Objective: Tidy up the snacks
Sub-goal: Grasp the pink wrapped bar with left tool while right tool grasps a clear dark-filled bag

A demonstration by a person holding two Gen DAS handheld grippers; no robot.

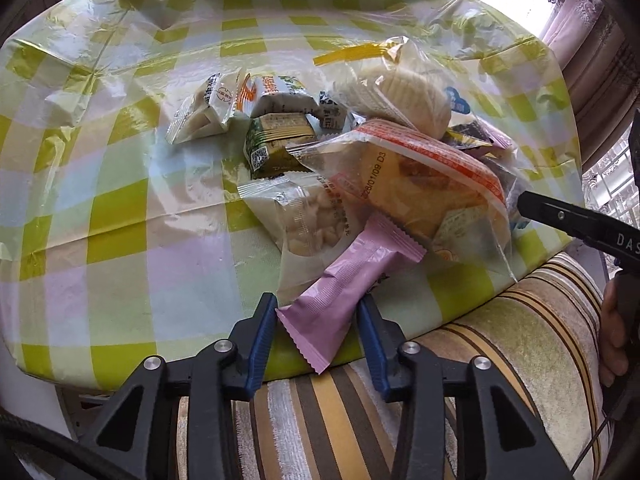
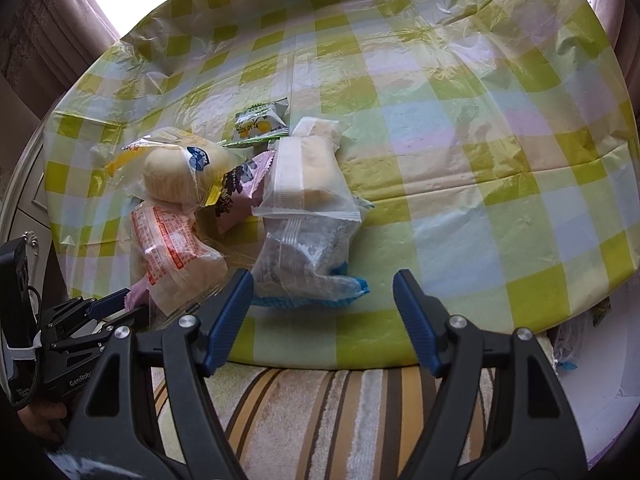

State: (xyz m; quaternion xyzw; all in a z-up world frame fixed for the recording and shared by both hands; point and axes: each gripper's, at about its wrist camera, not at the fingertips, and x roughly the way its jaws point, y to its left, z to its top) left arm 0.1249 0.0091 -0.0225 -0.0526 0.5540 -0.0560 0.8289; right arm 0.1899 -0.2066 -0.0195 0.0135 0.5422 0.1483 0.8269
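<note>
A pile of wrapped snacks lies on the checked tablecloth [image 1: 120,208]. My left gripper [image 1: 318,316] stands at the table's near edge, its blue pads against the sides of a pink snack packet [image 1: 340,288] whose lower end hangs over the edge. Behind it lie a clear peanut packet [image 1: 312,224], an orange-printed cake bag [image 1: 420,184] and a round bun bag [image 1: 404,96]. My right gripper [image 2: 322,312] is open with nothing between its fingers, just right of a clear packet of dark snacks [image 2: 304,268]. The left gripper [image 2: 104,308] shows at the lower left there.
Small white and green packets [image 1: 276,136] lie at the pile's far left. A pale cake packet [image 2: 308,168] and a green-yellow packet [image 2: 264,124] lie further back. A striped cushion [image 2: 340,412] borders the near table edge. A hand [image 1: 612,340] is at the right edge.
</note>
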